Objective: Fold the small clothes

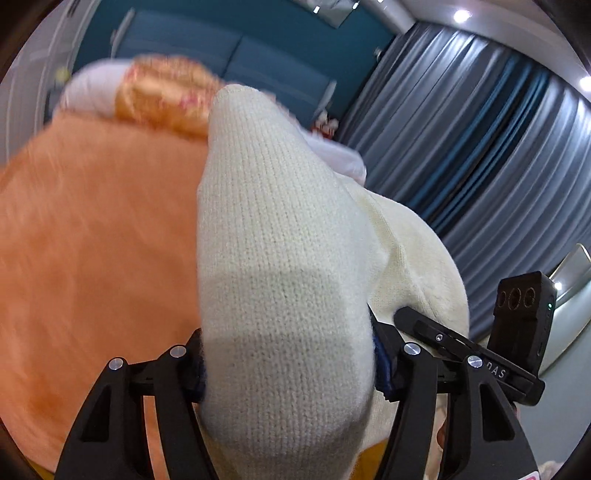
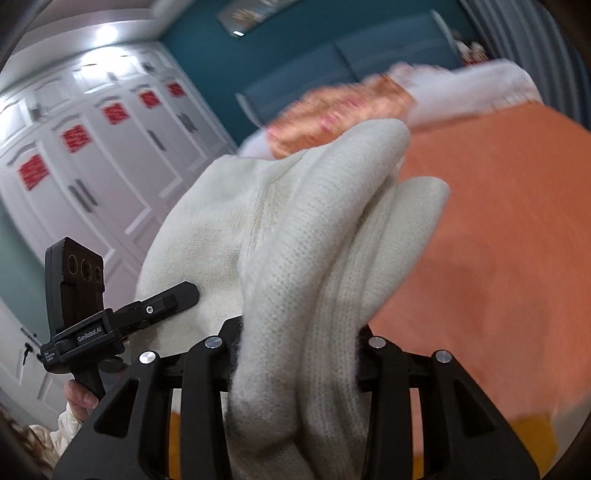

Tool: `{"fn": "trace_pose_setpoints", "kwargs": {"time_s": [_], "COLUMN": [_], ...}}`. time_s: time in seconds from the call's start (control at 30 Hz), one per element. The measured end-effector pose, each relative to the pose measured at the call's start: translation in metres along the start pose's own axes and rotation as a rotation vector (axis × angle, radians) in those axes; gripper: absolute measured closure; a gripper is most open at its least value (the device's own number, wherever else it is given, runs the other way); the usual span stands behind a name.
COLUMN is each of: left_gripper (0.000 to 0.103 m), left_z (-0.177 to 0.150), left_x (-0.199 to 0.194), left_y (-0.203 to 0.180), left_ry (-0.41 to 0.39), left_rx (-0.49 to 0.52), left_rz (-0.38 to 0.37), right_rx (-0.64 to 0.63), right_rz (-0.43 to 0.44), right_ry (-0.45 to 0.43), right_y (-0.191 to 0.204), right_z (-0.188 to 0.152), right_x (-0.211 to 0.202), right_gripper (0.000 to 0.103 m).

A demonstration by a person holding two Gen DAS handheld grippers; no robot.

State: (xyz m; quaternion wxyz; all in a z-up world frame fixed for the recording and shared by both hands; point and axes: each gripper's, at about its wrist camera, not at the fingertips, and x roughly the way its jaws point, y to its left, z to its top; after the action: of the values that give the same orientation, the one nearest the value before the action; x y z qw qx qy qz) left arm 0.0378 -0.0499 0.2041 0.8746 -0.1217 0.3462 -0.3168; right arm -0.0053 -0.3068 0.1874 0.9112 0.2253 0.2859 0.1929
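The knit garment (image 1: 280, 258) hangs between the two grippers, above the blanket-covered bed (image 1: 92, 240). The left gripper (image 1: 288, 369) clamps one bunched part, and the right gripper (image 2: 295, 362) clamps another. Pillows (image 2: 472, 88) lie at the far end of the bed, with curtains (image 1: 480, 155) to its right and wardrobe doors (image 2: 92, 155) to its left.

You've got a teal wall (image 1: 280, 33) with padded headboard panels, grey-blue curtains (image 1: 480, 155) upper right of the left view, white wardrobe doors (image 2: 110, 155) with red decals left in the right view, ceiling spotlights (image 1: 461, 15), orange bedspread (image 1: 92, 229).
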Motion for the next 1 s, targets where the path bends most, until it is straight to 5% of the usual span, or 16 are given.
{"fn": "trace_pose_setpoints", "kwargs": {"time_s": [0.17, 0.23, 0.3, 0.37, 0.5, 0.63, 1.0], "left_gripper": [0.031, 0.032, 0.045, 0.046, 0.045, 0.044, 0.043], "left_z": [0.016, 0.004, -0.025, -0.050, -0.068, -0.073, -0.111], "left_x": [0.021, 0.060, 0.079, 0.067, 0.043, 0.051, 0.076], "left_y": [0.066, 0.103, 0.141, 0.157, 0.148, 0.127, 0.139], "left_ry": [0.038, 0.107, 0.166, 0.163, 0.110, 0.116, 0.255], "left_rx": [-0.010, -0.059, -0.115, -0.165, -0.152, -0.079, -0.009], "left_rz": [0.089, 0.168, 0.286, 0.272, 0.313, 0.392, 0.545], "right_rx": [0.045, 0.105, 0.116, 0.089, -0.037, -0.105, -0.036], "right_rz": [-0.013, -0.128, -0.294, -0.307, -0.318, -0.340, -0.412], "right_ry": [0.055, 0.162, 0.252, 0.240, 0.214, 0.242, 0.430], "right_y": [-0.007, -0.033, -0.049, -0.043, -0.008, 0.012, -0.024], "right_z": [0.001, -0.024, -0.057, -0.074, -0.087, -0.076, -0.119], "right_x": [0.082, 0.130, 0.152, 0.140, 0.109, 0.127, 0.171], "right_gripper": [0.053, 0.051, 0.058, 0.063, 0.065, 0.088, 0.103]}}
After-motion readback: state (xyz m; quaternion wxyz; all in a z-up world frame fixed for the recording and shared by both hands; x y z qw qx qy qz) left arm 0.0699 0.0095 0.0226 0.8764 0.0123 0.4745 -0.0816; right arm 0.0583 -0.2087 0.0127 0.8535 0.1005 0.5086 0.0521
